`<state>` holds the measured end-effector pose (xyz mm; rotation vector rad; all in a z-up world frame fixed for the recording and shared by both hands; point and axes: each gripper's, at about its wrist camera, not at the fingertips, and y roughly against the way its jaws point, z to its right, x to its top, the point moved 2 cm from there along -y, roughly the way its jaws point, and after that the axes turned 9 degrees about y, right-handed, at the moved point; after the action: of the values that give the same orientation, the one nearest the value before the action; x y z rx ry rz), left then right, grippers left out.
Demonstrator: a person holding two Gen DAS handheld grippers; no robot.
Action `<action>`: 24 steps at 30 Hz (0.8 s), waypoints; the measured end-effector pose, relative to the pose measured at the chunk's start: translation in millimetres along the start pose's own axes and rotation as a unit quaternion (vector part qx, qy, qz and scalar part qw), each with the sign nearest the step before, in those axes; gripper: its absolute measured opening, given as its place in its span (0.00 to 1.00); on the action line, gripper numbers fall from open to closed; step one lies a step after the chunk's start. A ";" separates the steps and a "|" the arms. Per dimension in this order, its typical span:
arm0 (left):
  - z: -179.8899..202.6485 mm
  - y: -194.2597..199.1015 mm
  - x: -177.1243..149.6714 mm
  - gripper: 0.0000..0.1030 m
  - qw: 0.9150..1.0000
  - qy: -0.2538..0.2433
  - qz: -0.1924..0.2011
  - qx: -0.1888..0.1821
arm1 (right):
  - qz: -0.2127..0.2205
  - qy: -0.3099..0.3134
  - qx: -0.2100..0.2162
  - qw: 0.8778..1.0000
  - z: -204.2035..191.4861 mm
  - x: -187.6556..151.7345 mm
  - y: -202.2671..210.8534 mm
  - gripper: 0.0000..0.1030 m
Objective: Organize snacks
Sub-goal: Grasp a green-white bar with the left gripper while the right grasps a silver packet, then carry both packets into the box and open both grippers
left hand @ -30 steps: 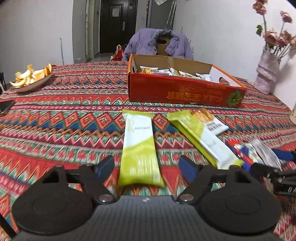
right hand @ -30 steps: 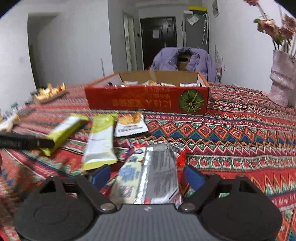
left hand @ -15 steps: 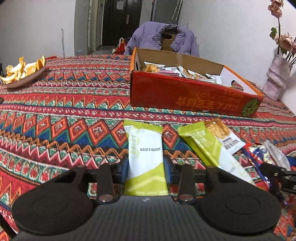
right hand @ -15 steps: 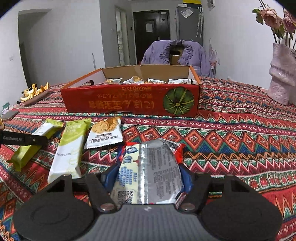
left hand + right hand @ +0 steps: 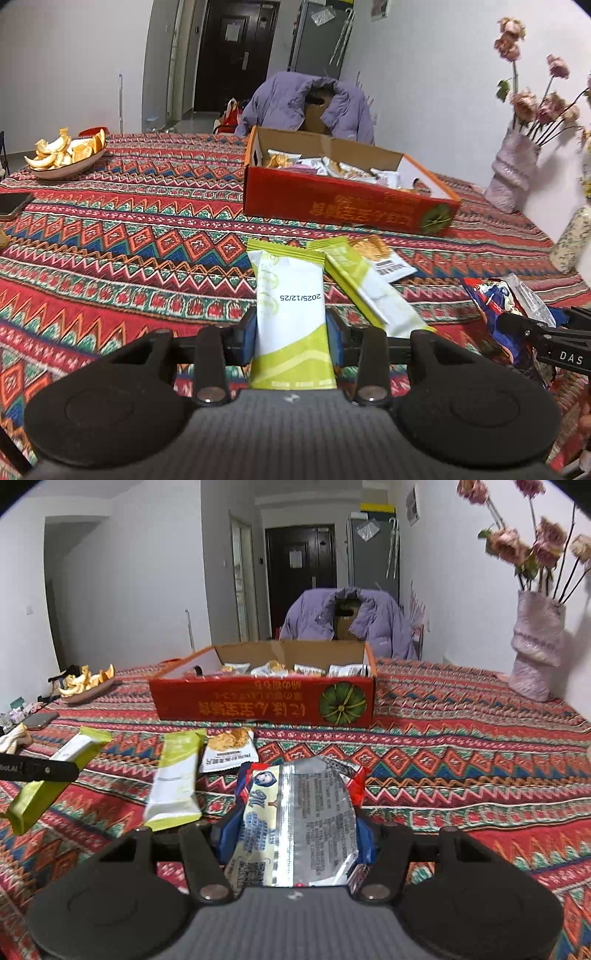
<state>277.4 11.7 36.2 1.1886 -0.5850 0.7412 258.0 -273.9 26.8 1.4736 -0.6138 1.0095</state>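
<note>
My left gripper (image 5: pixel 291 334) is shut on a green-and-white snack bar (image 5: pixel 290 310), lifted off the cloth; it also shows held at the left of the right wrist view (image 5: pixel 55 775). My right gripper (image 5: pixel 295 834) is shut on a silver, blue and red snack packet (image 5: pixel 299 819), also seen at the right of the left wrist view (image 5: pixel 506 302). A second green bar (image 5: pixel 369 291) and a small cracker packet (image 5: pixel 384 258) lie on the cloth. The red cardboard box (image 5: pixel 347 203) holding several snack packets stands beyond them (image 5: pixel 266 701).
The table has a patterned red cloth (image 5: pixel 129 240). A plate of orange peel (image 5: pixel 66 155) and a phone (image 5: pixel 13 205) are far left. A vase of flowers (image 5: pixel 535 657) stands at right, a chair with a purple jacket (image 5: pixel 351 620) behind the box.
Both grippers closed on their snacks: the left on the green bar, the right on the silver packet. Both then rose off the cloth with them.
</note>
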 end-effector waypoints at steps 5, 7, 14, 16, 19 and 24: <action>4.6 24.1 -7.0 0.37 1.000 0.001 0.019 -0.003 | 0.018 0.004 0.001 1.000 -3.9 -2.7 23.8 0.58; 6.3 30.5 -8.8 0.37 1.000 -0.001 0.024 -0.005 | 0.023 0.006 0.002 1.000 -5.6 -3.4 29.6 0.58; 13.0 41.8 -3.9 0.37 0.999 -0.008 0.041 -0.007 | 0.036 0.000 0.012 0.999 -3.5 1.6 36.4 0.58; 15.4 41.6 7.3 0.37 0.999 -0.011 0.044 -0.012 | 0.044 0.010 0.006 0.999 -3.0 11.3 37.0 0.58; 23.4 39.5 35.5 0.37 0.997 -0.014 0.053 -0.046 | 0.069 0.020 0.028 0.997 5.3 39.5 39.6 0.58; 45.4 0.1 105.8 0.37 0.994 -0.028 0.064 -0.078 | 0.106 0.036 0.066 0.991 31.7 111.6 14.2 0.58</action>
<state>343.3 -10.5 128.0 1.0362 -0.7576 0.7577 307.9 -287.5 131.6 1.5021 -0.6726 1.2849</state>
